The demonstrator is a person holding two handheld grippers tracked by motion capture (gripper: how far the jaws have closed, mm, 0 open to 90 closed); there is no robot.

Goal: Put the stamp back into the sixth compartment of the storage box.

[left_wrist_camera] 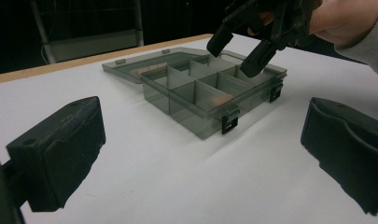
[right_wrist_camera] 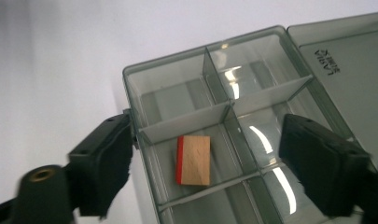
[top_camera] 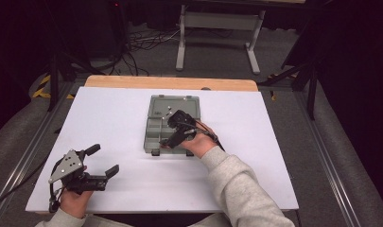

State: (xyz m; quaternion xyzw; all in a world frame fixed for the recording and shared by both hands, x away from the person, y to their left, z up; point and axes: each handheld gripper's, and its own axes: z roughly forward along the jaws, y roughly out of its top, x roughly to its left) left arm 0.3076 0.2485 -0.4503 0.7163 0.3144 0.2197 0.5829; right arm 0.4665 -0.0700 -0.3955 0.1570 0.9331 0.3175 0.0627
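Observation:
An open grey see-through compartment box [top_camera: 153, 137] lies at the table's middle, its lid [top_camera: 175, 101] folded flat toward the far side. Inside one compartment rests a small wooden block [right_wrist_camera: 193, 160] with a red edge. My right gripper [top_camera: 172, 137] hovers open over the box's near half; in its own view the right gripper [right_wrist_camera: 210, 140] straddles the block from above without touching it. From the left gripper view, the right gripper [left_wrist_camera: 235, 56] hangs just over the box [left_wrist_camera: 196, 121]. My left gripper [top_camera: 102, 160] sits open at the near left, nothing between its jaws.
The white table top [top_camera: 108, 118] has a wooden strip [top_camera: 170, 82] along its far edge. Metal rails run down both sides. Beyond the table stand a grey frame [top_camera: 217, 28] and loose cables [top_camera: 142, 40] on the floor.

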